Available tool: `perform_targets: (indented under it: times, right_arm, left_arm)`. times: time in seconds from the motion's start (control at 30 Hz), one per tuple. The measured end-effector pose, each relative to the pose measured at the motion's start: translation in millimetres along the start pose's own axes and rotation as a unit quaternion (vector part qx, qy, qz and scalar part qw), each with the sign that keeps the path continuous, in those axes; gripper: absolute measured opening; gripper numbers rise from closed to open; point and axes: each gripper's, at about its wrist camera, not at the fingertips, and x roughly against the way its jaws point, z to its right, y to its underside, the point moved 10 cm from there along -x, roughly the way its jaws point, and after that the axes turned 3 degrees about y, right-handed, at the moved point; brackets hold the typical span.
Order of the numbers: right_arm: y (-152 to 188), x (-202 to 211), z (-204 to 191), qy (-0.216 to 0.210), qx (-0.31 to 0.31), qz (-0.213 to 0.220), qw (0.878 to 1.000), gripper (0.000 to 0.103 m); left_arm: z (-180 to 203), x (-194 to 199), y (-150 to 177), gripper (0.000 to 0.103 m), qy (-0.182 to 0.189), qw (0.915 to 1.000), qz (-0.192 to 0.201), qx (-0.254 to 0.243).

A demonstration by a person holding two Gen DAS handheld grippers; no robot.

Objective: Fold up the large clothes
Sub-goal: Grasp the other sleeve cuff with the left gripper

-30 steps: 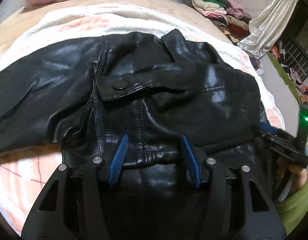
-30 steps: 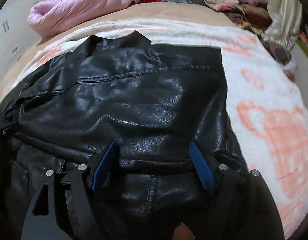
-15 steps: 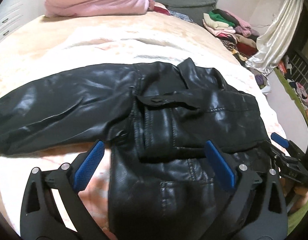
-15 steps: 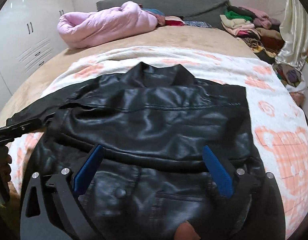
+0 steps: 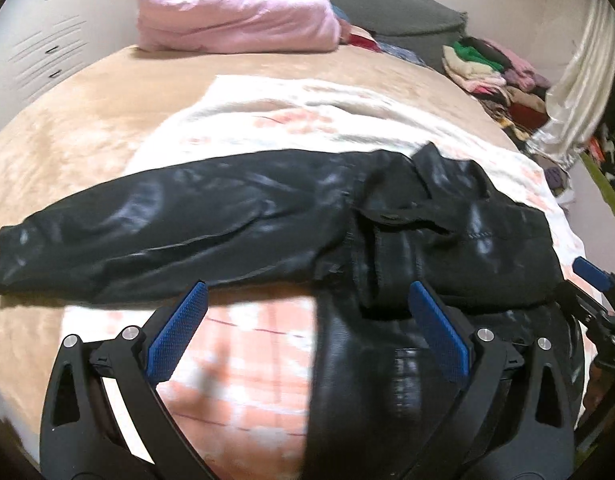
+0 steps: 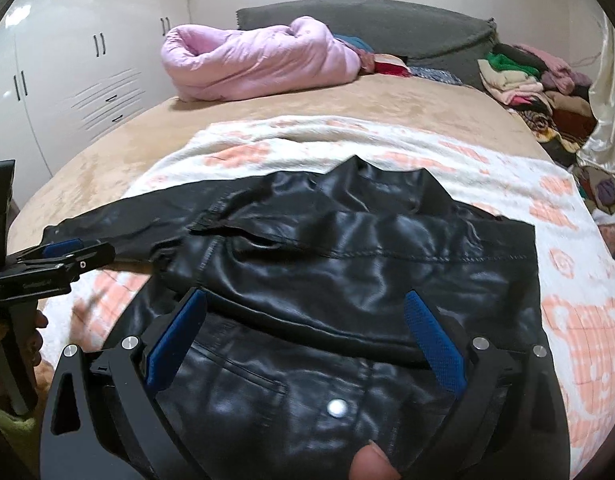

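Observation:
A black leather jacket lies on a white and orange blanket on the bed, its lower part folded up over the body. One sleeve stretches out flat to the left. My left gripper hangs open above the jacket's left edge, nothing between its blue pads. In the right wrist view the jacket fills the middle, collar at the far side. My right gripper is open above the folded edge and holds nothing. The left gripper shows at the left edge there.
A pink quilt lies rolled near the grey headboard. Stacked clothes sit at the bed's right far corner beside a cream curtain. White wardrobes stand left. A fingertip shows at the bottom edge.
Both grippers have opened wide, let go of the jacket's folded part and drawn back and up. More of the bed and the outstretched sleeve has come into view.

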Motion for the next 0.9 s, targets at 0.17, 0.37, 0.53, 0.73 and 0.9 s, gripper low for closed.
perform_targets:
  times: [0.17,0.37,0.53,0.73,0.9]
  right_arm:
    - [-13,-2,-25,-0.012,0.014,0.004,1.000,0.099]
    - [-27,-4,-55,-0.029,0.032,0.010,0.999,0.099]
    - [-33,-11,-78,-0.044,0.047,0.007,0.998,0.099]
    - [-35,-18,-106,-0.057,0.069,0.002,0.996,0.099]
    - [-37,-25,-129,-0.068,0.087,-0.003,0.994,0.099]
  left_arm:
    - [-34,9,-3,0.093,-0.021,0.9990,0.010,0.039]
    - [-71,20,-7,0.093,-0.055,0.9962,0.025,0.062]
    - [-95,28,-7,0.093,-0.073,0.9932,0.033,0.084]
    - [-127,33,-9,0.093,-0.104,0.9876,0.040,0.111]
    - [-154,32,-4,0.093,-0.103,0.9818,0.036,0.155]
